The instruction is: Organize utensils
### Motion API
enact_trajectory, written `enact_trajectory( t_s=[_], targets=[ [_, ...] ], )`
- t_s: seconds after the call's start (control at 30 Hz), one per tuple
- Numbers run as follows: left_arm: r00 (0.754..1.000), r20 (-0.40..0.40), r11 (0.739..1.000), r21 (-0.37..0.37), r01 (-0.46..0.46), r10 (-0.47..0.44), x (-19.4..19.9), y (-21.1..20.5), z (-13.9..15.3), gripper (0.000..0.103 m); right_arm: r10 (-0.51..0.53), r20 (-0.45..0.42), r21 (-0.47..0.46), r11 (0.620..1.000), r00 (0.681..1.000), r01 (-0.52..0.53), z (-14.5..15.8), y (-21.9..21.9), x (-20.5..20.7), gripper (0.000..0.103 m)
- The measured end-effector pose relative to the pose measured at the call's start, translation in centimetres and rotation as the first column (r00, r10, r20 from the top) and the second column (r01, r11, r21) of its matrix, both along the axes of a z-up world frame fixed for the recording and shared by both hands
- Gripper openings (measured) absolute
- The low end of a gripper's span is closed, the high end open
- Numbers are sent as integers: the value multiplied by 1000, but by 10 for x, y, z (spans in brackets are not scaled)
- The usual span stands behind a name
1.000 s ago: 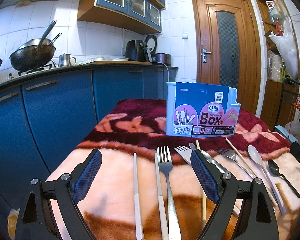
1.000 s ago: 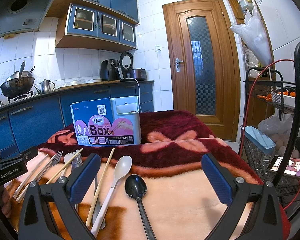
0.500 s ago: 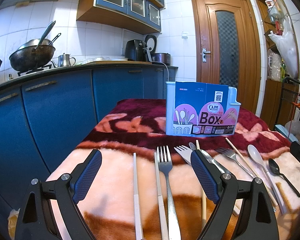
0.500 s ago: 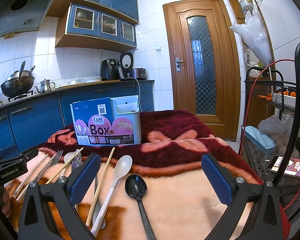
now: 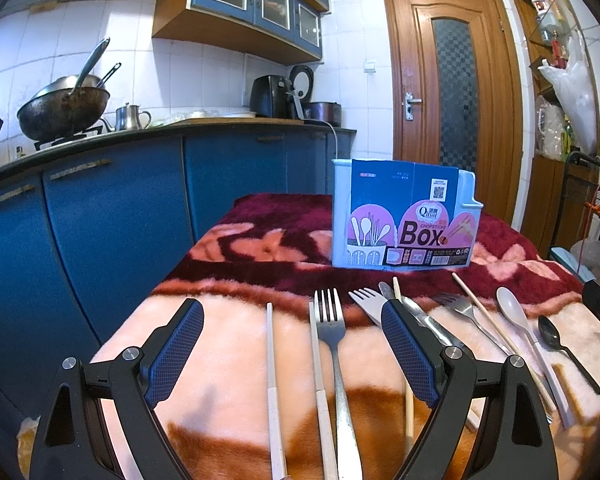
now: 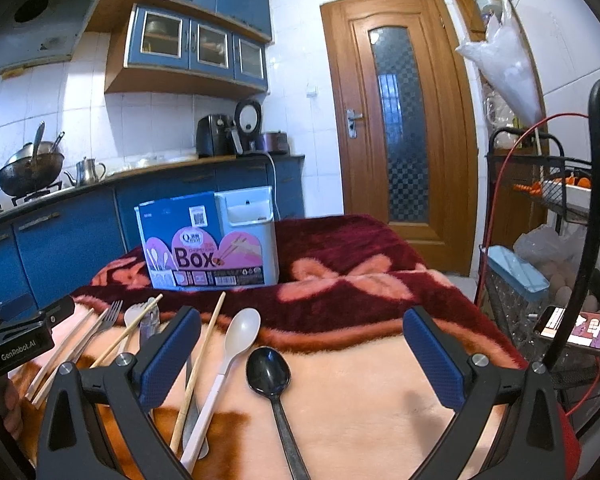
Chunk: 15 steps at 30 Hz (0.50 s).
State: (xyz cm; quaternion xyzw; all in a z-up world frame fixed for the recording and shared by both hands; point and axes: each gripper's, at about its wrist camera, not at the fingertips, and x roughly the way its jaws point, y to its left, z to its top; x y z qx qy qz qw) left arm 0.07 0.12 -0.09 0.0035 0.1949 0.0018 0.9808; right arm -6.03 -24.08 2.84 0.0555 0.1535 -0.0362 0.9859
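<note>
A pale blue utensil holder with a "Box" label stands upright at the far side of the blanket-covered table; it also shows in the right wrist view. Utensils lie in a row in front of it: two pale chopsticks, a steel fork, a white plastic fork, wooden chopsticks, a white spoon and a black spoon. My left gripper is open and empty above the pale chopsticks and steel fork. My right gripper is open and empty above the black spoon.
A pink and maroon blanket covers the table. Blue kitchen cabinets run along the left. A wire rack with a phone stands at the right. A wooden door is behind the table.
</note>
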Motion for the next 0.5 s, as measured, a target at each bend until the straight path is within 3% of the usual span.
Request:
enact_trajectory(
  t_s=[0.27,0.5],
  targets=[
    [998,-57,1000,0,25,-25,6,2,7,91,47,-124,35,998,991,-43,9,-11,14,103],
    [989,-138,997,56,60,-52,12,7,26,91,82,-297,-20,996,951,-92,17,-14,31,103]
  ],
)
